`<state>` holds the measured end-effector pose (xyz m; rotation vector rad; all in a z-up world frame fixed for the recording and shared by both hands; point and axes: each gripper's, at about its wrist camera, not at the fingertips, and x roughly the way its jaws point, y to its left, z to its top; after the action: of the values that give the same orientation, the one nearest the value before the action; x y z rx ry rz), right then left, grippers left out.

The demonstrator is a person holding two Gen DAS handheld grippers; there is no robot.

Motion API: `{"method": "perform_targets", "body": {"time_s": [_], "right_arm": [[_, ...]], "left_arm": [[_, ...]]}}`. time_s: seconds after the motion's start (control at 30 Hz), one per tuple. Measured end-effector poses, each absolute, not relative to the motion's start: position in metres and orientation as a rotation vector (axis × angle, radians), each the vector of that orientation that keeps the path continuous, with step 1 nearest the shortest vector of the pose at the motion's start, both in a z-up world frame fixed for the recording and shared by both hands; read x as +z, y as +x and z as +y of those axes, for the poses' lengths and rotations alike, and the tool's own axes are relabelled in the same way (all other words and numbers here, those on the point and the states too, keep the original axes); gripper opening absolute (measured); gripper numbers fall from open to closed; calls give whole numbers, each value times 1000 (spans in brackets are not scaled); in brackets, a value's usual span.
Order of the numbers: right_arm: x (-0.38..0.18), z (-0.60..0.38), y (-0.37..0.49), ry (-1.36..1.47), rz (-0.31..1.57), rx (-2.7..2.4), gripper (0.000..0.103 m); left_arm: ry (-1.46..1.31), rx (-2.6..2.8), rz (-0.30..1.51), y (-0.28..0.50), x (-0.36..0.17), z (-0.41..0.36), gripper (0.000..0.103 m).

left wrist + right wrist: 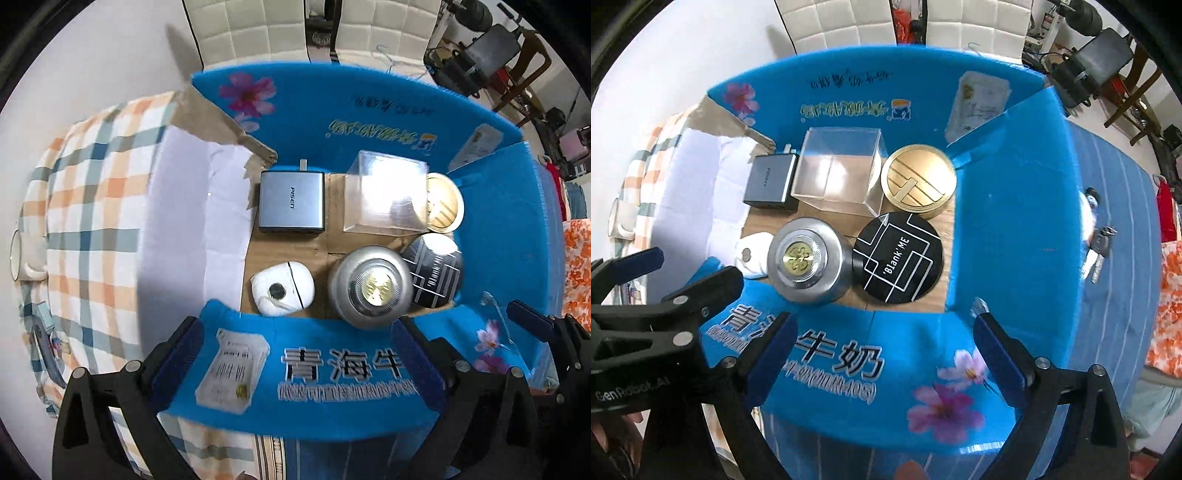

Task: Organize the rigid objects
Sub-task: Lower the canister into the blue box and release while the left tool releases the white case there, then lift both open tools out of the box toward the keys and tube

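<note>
A: Left wrist view: the left gripper [295, 354] hangs over the near flap of the blue cardboard box [369, 110], fingers spread wide and holding nothing. Inside sit a grey metal charger block [291, 203], a clear plastic cube [384, 192] beside it, a white rounded case [282, 288] nearer the flap, and a silver domed metal tin [371, 286].

B: Right wrist view?

A: The right gripper [882, 354] is likewise released over that flap, empty. Past the flap, the silver tin [803, 258] touches a round black tin with white lines [897, 258]; a gold round tin [918, 181] lies behind that, against the cube [838, 177].

B: Handling?

A: All rigid, I'd judge. The tins look slick and domed, so grip across the rim. The cube seems light and crackable; pinch opposite walls gently.
</note>
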<state>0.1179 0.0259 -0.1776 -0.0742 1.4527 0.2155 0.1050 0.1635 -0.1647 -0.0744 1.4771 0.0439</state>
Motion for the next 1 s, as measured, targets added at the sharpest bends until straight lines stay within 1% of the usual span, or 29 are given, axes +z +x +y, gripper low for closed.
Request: {"method": "perform_targets", "body": {"time_s": [0.23, 0.4, 0.63, 0.8, 1.0], "right_arm": [[-116, 26, 90, -79, 1386, 217, 98], [-78, 20, 67, -65, 1338, 231, 98], [-26, 10, 38, -61, 1268, 261, 98], [-8, 3, 25, -41, 1240, 290, 98], [-15, -30, 23, 41, 1255, 264, 98]], "left_arm": [[-81, 55, 1362, 86, -99, 164, 103], [-96, 66, 1300, 70, -69, 172, 103], [-84, 75, 1230, 42, -28, 162, 103], [-67, 72, 1191, 33, -10, 153, 103], [-58, 39, 1196, 36, -12, 128, 103]]}}
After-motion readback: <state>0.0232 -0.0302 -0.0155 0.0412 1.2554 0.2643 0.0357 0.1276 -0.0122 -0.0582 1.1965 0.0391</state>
